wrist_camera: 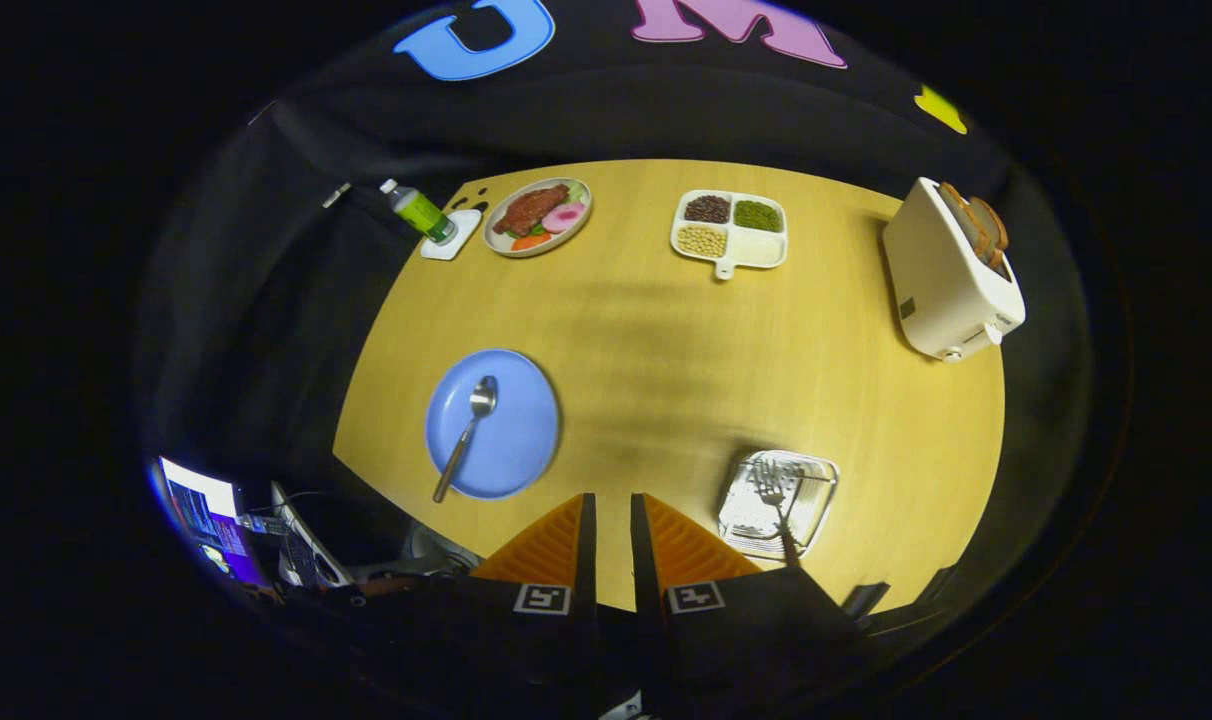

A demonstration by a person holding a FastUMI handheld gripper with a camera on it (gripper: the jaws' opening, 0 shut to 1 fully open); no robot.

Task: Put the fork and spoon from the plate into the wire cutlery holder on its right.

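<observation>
Gripper view looks down on a yellow wooden table (666, 380) from well above. gripper (608, 515) with orange ribbed fingers (551, 550) hangs over the near edge, nothing between the fingers, only a narrow gap separating them — nearly pressed together, pinching nothing

Round blue plate (493, 423) sits ahead and to the left of the fingers. metal spoon (466, 435) lies on it, bowl toward the far side, handle end sticking out over the near rim

Silver wire cutlery holder (778, 502) stands just right of the fingers, near the table's front edge, well apart from the plate. metal fork (774, 505) is already in the holder, tines up

Far side of the table: oval plate of toy food (537, 217), white four-compartment tray of beans (730, 232), green bottle (418, 211) on a white coaster at the far left corner. cream toaster (951, 272) with bread slices in it sits at the right edge

Lit screen (201, 505) shows below the table's left edge
</observation>
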